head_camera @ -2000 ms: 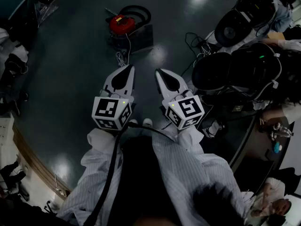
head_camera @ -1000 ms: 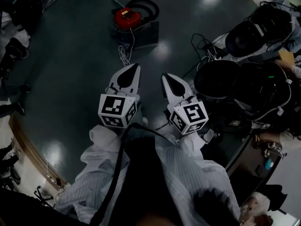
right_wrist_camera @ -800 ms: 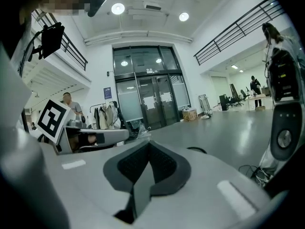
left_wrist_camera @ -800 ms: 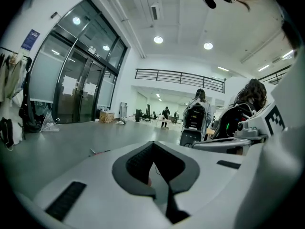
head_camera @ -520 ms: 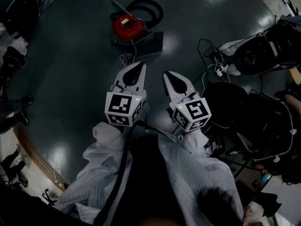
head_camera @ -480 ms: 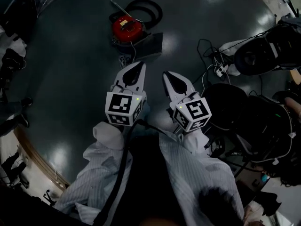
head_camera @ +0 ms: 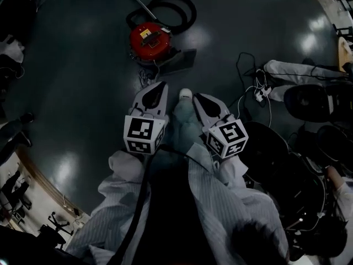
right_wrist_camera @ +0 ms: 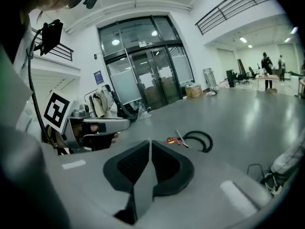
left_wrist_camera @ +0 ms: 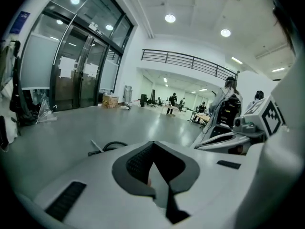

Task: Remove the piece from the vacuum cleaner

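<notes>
Both grippers: left gripper and right gripper side by side above the floor, jaws pressed together, nothing between them.
Vacuum cleaner: red canister on the floor, well ahead of both grippers, untouched.
Hose: black, coiled just behind the canister.
Head view only: pale shoe tip between the grippers; cables at right.
Right gripper view only: glass doors; canister a red sliver beside the hose.
Left gripper view only: balcony railing; of the vacuum, just a stretch of hose above the jaws.
</notes>
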Tool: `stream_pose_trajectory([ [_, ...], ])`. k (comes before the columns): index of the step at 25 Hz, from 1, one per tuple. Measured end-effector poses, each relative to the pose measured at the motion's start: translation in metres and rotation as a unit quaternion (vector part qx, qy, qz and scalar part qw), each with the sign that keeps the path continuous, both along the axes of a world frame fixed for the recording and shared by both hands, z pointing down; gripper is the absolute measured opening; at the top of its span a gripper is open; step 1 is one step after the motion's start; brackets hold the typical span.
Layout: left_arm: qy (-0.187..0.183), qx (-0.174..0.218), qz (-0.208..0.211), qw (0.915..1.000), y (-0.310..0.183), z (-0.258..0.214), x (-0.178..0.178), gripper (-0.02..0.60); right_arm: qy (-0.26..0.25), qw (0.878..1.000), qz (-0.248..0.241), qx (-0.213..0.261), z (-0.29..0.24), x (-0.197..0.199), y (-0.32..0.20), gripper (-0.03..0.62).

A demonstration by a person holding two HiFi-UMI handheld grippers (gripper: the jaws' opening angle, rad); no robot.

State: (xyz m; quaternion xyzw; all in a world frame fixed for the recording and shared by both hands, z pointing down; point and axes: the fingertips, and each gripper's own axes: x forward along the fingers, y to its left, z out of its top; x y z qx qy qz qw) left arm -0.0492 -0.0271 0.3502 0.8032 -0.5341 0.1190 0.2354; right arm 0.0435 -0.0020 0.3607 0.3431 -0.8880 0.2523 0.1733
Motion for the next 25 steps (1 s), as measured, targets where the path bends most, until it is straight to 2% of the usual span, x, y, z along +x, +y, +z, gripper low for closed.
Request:
stream_pose_trajectory([
  [5,-0.012,-0.025,-0.033,0.9991,-0.075,0.033,-0.017,0.003,-0.003,0.997,-0.072,-0.018,0.035,-0.027,-0.08,0.0],
  [8,-0.017,-0.044,-0.058,0.9972,-0.117,0.052,-0.023,0.003,0.004,0.99,-0.136,-0.042,0.054,-0.039,-0.125,0.0],
  [11,-0.023,-0.066,-0.065,0.9954,-0.153,0.084,-0.026,0.004,0.027,0.981,-0.187,-0.053,0.082,-0.043,-0.168,0.0],
  [15,-0.039,-0.106,-0.036,0.993,-0.187,0.155,-0.028,0.004,0.07,0.963,-0.246,-0.087,0.159,-0.048,-0.208,0.002],
  [18,-0.052,-0.133,-0.009,0.9896,-0.199,0.216,-0.031,0.004,0.11,0.957,-0.26,-0.069,0.229,-0.052,-0.235,0.002],
  [20,-0.065,-0.145,0.009,0.9873,-0.207,0.248,-0.032,0.004,0.14,0.949,-0.279,-0.054,0.269,-0.054,-0.247,0.002],
  [25,-0.088,-0.18,0.047,0.9785,-0.226,0.348,-0.015,0.005,0.211,0.911,-0.353,-0.034,0.384,-0.034,-0.249,0.017],
])
